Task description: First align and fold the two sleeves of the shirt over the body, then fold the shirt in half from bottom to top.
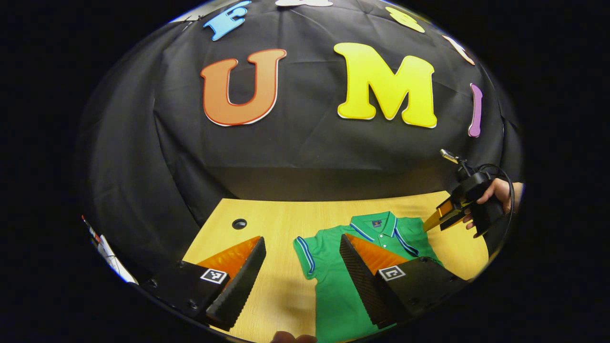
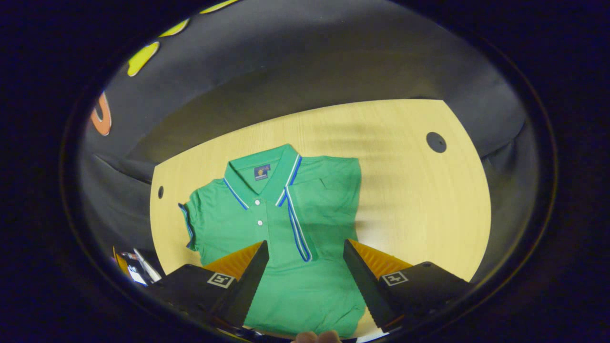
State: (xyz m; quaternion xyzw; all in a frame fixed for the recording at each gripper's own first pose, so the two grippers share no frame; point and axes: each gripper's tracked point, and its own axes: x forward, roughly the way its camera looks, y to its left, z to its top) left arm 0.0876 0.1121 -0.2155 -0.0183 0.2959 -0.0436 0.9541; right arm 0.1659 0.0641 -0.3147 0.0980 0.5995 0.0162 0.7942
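A green polo shirt (image 2: 290,286) with blue-and-white trim lies face up on the wooden table (image 2: 419,200), collar (image 2: 259,178) toward the far edge. One sleeve (image 2: 324,205) is folded over the body, its trimmed hem running down the chest. The other sleeve (image 2: 188,221) sticks out flat. My right gripper (image 2: 305,243) hovers open above the shirt's lower half. My left gripper (image 1: 302,239) is open too, above the spread sleeve (image 1: 305,255) and the shirt (image 1: 333,295). In the left gripper view the right gripper (image 1: 441,216) hangs beside the collar, held by a hand (image 1: 498,193).
The table has round cable holes (image 2: 436,142) (image 2: 160,192) (image 1: 239,223). Black cloth walls stand close behind and beside it. Small items (image 2: 131,271) lie beyond the table's edge. Bare wood (image 1: 276,290) lies beside the shirt.
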